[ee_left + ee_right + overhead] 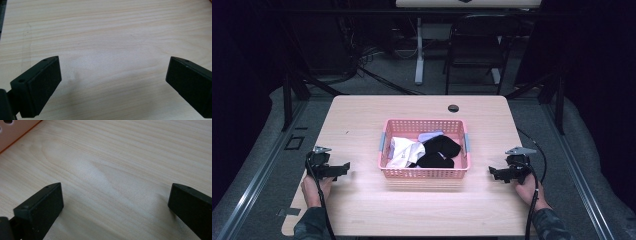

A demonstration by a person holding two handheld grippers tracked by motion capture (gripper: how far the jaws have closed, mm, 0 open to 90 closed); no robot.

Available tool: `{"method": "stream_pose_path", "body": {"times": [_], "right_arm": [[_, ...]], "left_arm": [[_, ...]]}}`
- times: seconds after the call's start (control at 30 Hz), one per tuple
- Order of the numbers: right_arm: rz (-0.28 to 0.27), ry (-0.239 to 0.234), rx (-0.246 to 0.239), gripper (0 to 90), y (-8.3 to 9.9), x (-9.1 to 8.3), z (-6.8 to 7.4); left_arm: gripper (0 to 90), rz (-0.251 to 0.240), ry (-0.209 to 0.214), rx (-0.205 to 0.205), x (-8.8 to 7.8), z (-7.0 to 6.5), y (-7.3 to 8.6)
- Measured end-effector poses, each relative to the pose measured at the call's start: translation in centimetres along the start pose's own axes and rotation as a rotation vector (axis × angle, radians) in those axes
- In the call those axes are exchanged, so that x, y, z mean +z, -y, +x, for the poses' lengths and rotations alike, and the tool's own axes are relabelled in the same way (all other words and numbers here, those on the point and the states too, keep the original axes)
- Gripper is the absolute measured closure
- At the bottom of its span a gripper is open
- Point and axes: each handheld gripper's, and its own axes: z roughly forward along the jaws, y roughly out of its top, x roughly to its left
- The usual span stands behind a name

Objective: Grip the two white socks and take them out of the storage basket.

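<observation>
Both grippers, left gripper (343, 167) and right gripper (493, 172), flank the pink basket (424, 173), jaws spread, empty; reaching for its clothes (432, 151) looks next.

The left gripper (113, 82) holds its two black jaws wide apart over the bare, pale wood-grain table (110, 37), with nothing between them but a faint shadow.

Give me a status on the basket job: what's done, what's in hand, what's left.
Done: nothing visible yet. The white cloth, the black clothes and a pale piece all lie in the pink basket.
In hand: nothing. The left gripper and the right gripper rest on the table either side of the basket, jaws open and empty.
Left: apparently the whole job of handling those clothes.
</observation>
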Motion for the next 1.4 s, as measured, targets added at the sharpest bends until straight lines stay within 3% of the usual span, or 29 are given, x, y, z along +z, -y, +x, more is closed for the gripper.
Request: {"method": "stream_pose_path", "body": {"times": [0.13,0.33,0.6,0.67,0.73,1.1,1.4], "right_arm": [[0.0,0.002,0.002,0.0,0.0,0.0,0.0],[0.003,0.002,0.007,0.0,0.0,0.0,0.1],[-0.004,0.013,0.018,0.0,0.0,0.1,0.4],[-0.003,0.012,0.018,0.0,0.0,0.1,0.4],[-0.004,0.011,0.017,0.0,-0.1,0.1,0.4],[-0.004,0.01,0.015,0.0,-0.1,0.1,0.4],[-0.004,0.009,0.015,0.0,-0.1,0.1,0.4]], "left_arm": [[0.1,-0.03,0.026,0.015,-1.3,-0.7,-1.3],[0.1,-0.026,0.061,0.055,-2.3,-1.7,-2.7],[0.1,-0.048,0.094,0.063,-4.0,-2.4,-5.0],[0.1,-0.047,0.088,0.082,-4.3,-3.0,-5.7],[0.1,-0.043,0.117,0.092,-4.5,-3.4,-6.6],[0.1,-0.048,0.166,0.175,-5.6,-7.3,-10.4],[0.1,-0.042,0.187,0.237,-5.3,-9.7,-12.6]]}}
